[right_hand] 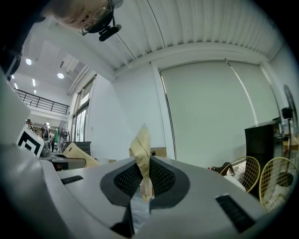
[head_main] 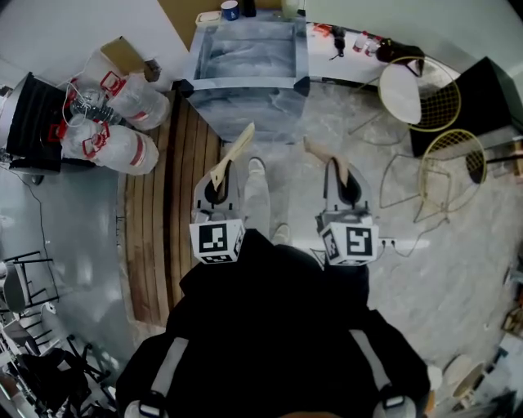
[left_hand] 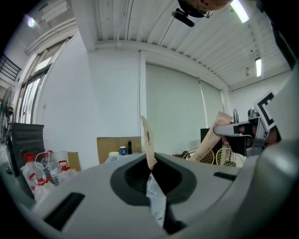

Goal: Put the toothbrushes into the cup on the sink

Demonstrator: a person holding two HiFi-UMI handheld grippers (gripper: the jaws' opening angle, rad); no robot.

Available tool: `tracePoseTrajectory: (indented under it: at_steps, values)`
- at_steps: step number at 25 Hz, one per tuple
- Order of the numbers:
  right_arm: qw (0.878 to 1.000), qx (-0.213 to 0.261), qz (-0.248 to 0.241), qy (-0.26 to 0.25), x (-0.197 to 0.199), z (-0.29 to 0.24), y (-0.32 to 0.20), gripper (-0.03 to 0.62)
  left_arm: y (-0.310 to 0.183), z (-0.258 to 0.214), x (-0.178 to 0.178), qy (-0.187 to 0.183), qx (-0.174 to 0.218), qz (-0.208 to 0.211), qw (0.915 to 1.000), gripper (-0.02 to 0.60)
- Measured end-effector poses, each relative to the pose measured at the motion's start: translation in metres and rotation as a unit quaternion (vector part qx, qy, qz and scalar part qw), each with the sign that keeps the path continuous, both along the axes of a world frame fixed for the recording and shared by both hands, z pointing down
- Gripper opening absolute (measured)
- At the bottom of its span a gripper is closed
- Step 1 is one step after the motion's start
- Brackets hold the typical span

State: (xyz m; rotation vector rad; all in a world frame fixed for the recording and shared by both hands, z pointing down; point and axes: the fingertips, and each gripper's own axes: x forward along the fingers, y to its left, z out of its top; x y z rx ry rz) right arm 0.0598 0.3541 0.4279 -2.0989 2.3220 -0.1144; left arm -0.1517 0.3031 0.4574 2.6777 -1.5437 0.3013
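My left gripper [head_main: 221,181] is shut on a tan paper-wrapped toothbrush [head_main: 234,153] that sticks out forward past its jaws. In the left gripper view the left gripper [left_hand: 150,164] pinches the packet [left_hand: 148,136] upright. My right gripper [head_main: 344,181] is shut on a second wrapped toothbrush [head_main: 324,157]; in the right gripper view the right gripper [right_hand: 141,176] holds that packet [right_hand: 141,150]. Ahead stands the grey marbled sink unit [head_main: 245,96], with a blue cup [head_main: 230,10] on its far edge. The cup [left_hand: 122,150] shows small and distant in the left gripper view. Both grippers hang well short of the sink.
Shrink-wrapped packs of water bottles [head_main: 114,122] lie at the left beside a black case [head_main: 33,122]. A wooden slatted strip [head_main: 167,212] runs along the floor under my left side. Wire chairs [head_main: 429,98] and a black box [head_main: 490,90] stand at the right.
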Motion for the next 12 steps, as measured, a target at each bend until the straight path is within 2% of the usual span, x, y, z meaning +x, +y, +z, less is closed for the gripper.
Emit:
tracePoseTrajectory:
  at_steps: [6,12]
  values:
    - [1.0,-0.006,-0.001,0.008,0.011,0.005,-0.041,0.029,-0.046,0.009,0.014,0.006,-0.007,0.004,1.0,0.005]
    - [1.0,-0.003,-0.004,0.009,0.018,0.005,-0.105,0.029,-0.107,0.008,0.021,0.007,-0.005,-0.002,1.0,0.005]
